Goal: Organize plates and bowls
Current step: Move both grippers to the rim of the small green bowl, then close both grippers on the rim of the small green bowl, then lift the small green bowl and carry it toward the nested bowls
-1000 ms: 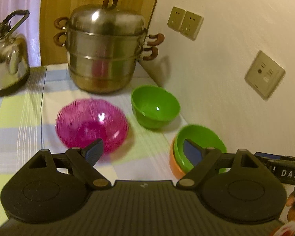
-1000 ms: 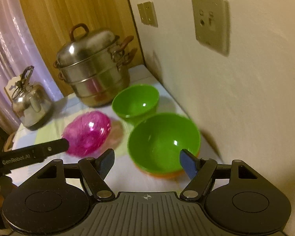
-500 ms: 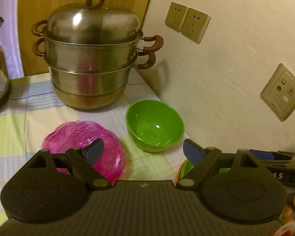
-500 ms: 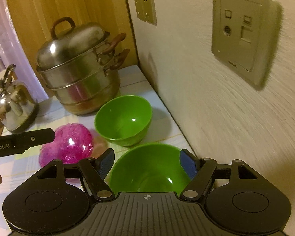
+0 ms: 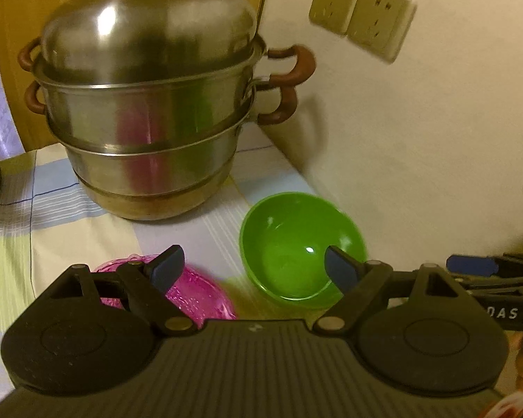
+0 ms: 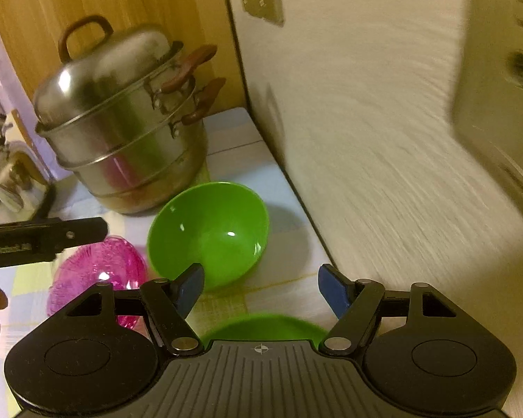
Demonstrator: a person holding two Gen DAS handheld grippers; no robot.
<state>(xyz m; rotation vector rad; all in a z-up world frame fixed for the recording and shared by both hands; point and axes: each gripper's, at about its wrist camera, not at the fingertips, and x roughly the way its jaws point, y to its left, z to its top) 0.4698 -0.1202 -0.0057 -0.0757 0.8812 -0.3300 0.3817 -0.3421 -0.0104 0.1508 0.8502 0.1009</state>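
Note:
A green bowl (image 5: 301,244) stands on the checked cloth near the wall; it also shows in the right wrist view (image 6: 209,231). A pink glass bowl (image 5: 198,294) lies left of it, partly hidden by my left finger, and shows in the right wrist view (image 6: 97,275). A second, larger green bowl (image 6: 265,325) sits just under my right gripper. My left gripper (image 5: 252,268) is open and empty, just short of the two bowls. My right gripper (image 6: 261,287) is open and empty above the larger green bowl.
A steel steamer pot (image 5: 153,104) with brown handles stands behind the bowls. A kettle (image 6: 7,170) stands at the far left. The wall (image 5: 418,132) with sockets (image 5: 361,19) runs close along the right side.
Both grippers have moved forward toward the pot and the small green bowl. The larger green bowl has slipped under the right gripper and out of the left view.

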